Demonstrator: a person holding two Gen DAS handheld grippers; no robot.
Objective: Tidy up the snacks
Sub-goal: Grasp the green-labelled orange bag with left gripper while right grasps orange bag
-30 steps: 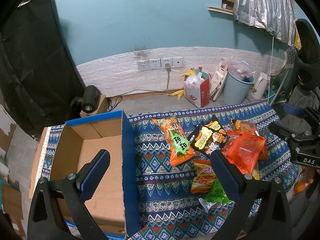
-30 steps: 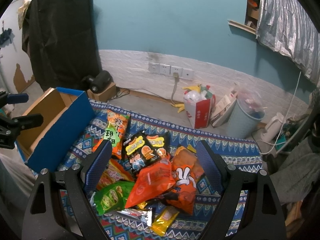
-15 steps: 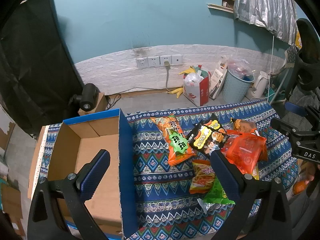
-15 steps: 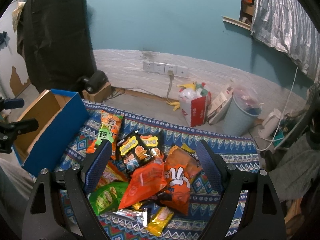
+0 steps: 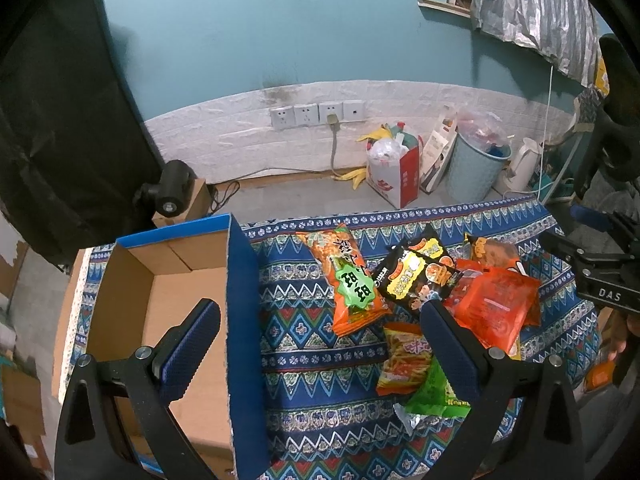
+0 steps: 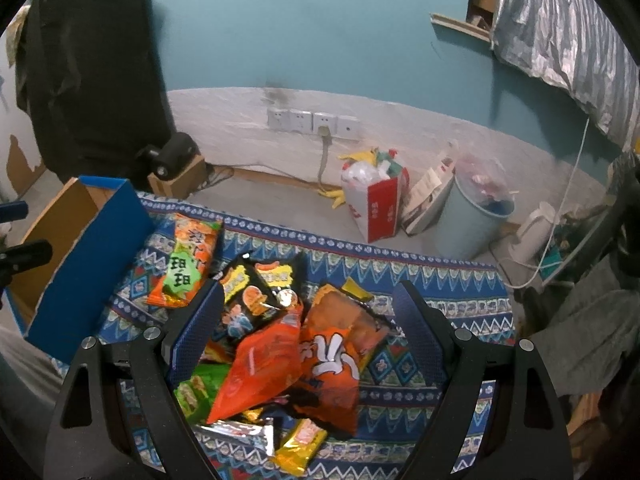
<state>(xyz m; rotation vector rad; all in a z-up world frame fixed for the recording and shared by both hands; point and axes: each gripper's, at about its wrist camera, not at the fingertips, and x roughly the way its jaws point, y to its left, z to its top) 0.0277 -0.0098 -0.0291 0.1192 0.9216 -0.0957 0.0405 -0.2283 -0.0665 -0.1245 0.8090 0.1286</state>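
left gripper (image 5: 320,336) spread wide, empty, over box (image 5: 160,300) edge | right gripper (image 6: 308,320) spread wide, empty, above snack pile (image 6: 280,344) | patterned cloth (image 5: 304,360) underneath

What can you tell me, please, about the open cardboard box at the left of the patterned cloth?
The cardboard box is a shallow open tray, blue outside and plain brown inside, with folded flaps at its far end. It looks empty as far as the views show. It sits on the left end of the patterned cloth, its long blue wall facing the snack packets, apart from them.
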